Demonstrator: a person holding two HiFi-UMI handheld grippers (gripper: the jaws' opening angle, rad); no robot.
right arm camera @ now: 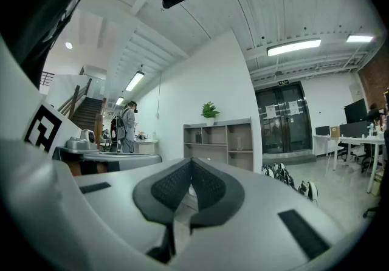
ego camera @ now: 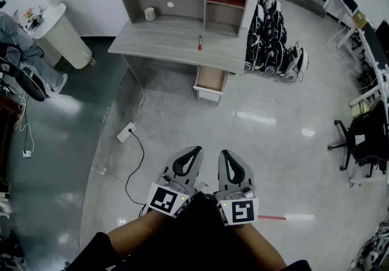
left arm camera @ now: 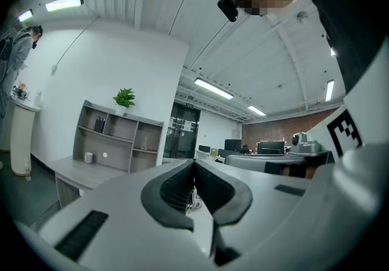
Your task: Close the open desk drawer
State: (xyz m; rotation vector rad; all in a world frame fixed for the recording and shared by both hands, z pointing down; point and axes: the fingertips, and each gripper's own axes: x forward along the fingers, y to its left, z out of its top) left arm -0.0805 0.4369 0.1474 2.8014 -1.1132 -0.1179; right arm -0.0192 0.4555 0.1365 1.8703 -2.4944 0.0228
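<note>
Under the desk (ego camera: 176,39), drawer (ego camera: 210,81) open, left tool (ego camera: 193,153), right tool (ego camera: 225,155) pressed together, empty.

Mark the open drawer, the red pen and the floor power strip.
Open wooden desk drawer (ego camera: 211,78): head view, inner bottom.
Slim red pen (ego camera: 200,43): head view, mid-barrel.
White power strip (ego camera: 126,132): head view, top face.

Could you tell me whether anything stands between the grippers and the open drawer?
Nothing visible: bare floor runs from the left gripper and right gripper to the drawer; a power strip and cable lie clear to the left.
</note>
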